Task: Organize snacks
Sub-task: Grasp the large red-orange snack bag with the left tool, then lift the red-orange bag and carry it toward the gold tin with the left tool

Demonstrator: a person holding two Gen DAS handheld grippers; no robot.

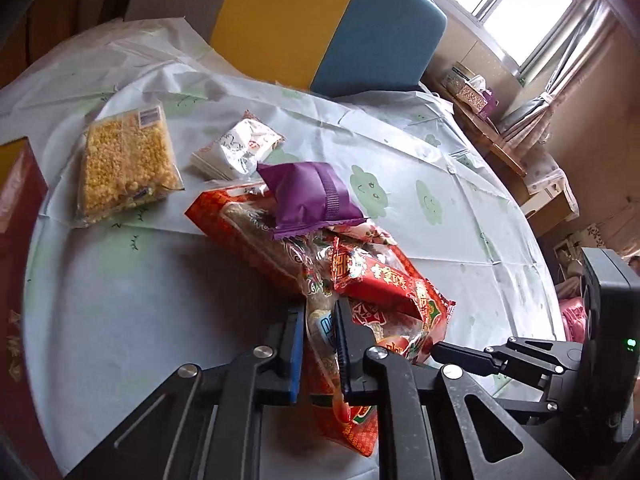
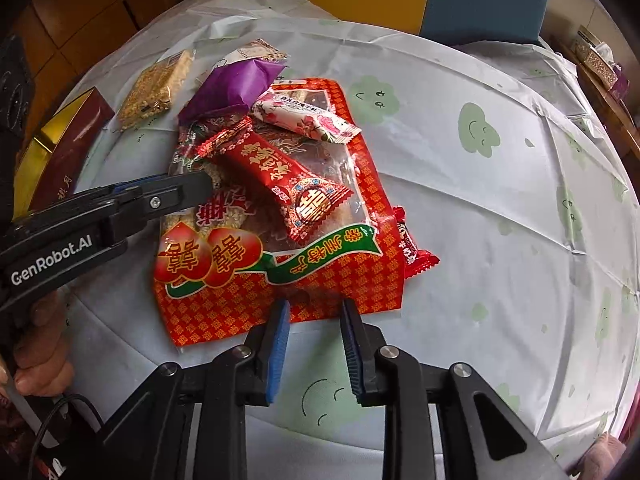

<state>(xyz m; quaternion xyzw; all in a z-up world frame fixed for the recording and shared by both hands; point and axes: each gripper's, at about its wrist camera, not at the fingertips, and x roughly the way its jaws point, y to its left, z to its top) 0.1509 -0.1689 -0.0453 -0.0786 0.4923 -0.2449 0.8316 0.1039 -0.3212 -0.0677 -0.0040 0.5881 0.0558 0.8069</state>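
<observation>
Pinching crinkly red snack bag (image 1: pixel 320 320): left claw (image 1: pixel 318 332); right claw (image 2: pixel 316 344) parted, empty.

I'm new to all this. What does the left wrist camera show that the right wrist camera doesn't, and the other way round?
Only the left wrist view: the bright window and the left gripper close up, clamped on the edge of the big red bag. Only the right wrist view: a hand holding that gripper, and a small red candy beside the bag. Both: the bag, the purple packet, the yellow rice cake and the table.
</observation>
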